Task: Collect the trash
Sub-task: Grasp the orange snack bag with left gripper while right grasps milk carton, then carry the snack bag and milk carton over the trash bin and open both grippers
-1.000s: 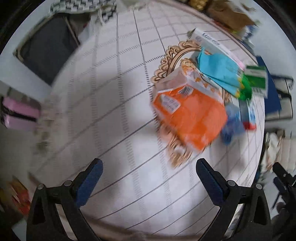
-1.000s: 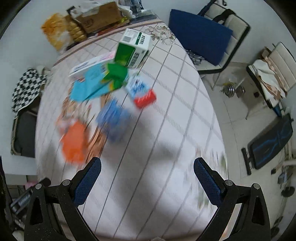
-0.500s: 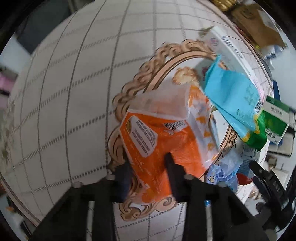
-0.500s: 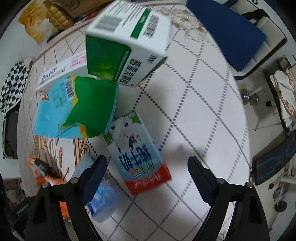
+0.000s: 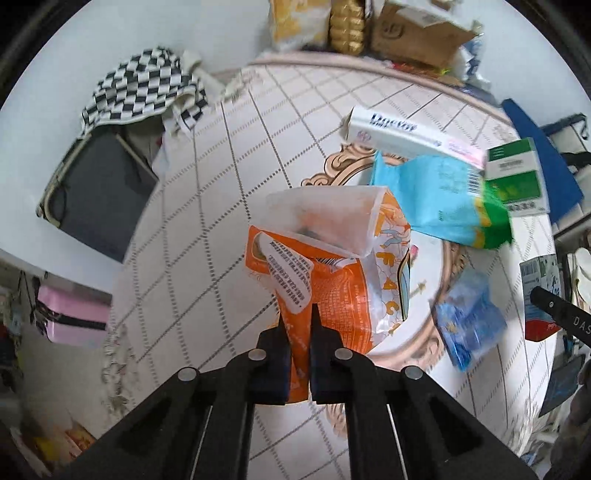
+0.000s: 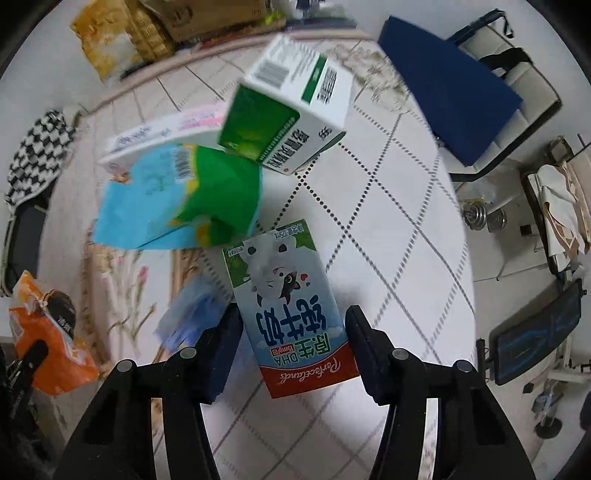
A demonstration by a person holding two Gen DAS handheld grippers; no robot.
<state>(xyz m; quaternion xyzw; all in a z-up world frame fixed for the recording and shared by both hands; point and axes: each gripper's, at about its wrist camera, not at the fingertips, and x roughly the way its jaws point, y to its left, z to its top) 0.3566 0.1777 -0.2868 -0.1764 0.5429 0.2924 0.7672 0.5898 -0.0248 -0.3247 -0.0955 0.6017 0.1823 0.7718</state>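
My left gripper (image 5: 297, 332) is shut on the lower edge of an orange snack bag (image 5: 332, 273) and holds it above the round table (image 5: 221, 177). The bag also shows at the left of the right wrist view (image 6: 48, 332). My right gripper (image 6: 291, 332) has its jaws around a small milk carton (image 6: 291, 314) with a cow picture; the pads sit beside its sides with small gaps. A crumpled blue wrapper (image 6: 188, 314), a blue-green packet (image 6: 177, 199), a green-white box (image 6: 291, 107) and a long white box (image 5: 410, 134) lie on the table.
A checkered cloth (image 5: 144, 85) hangs over a dark chair (image 5: 99, 188) at the left. A cardboard box (image 5: 417, 33) and yellow bags (image 5: 295, 18) stand at the table's far edge. A navy cushioned chair (image 6: 450, 85) stands right of the table.
My left gripper shut on the orange bag and lifted it. My right gripper came down over the milk carton and its jaws narrowed around it.
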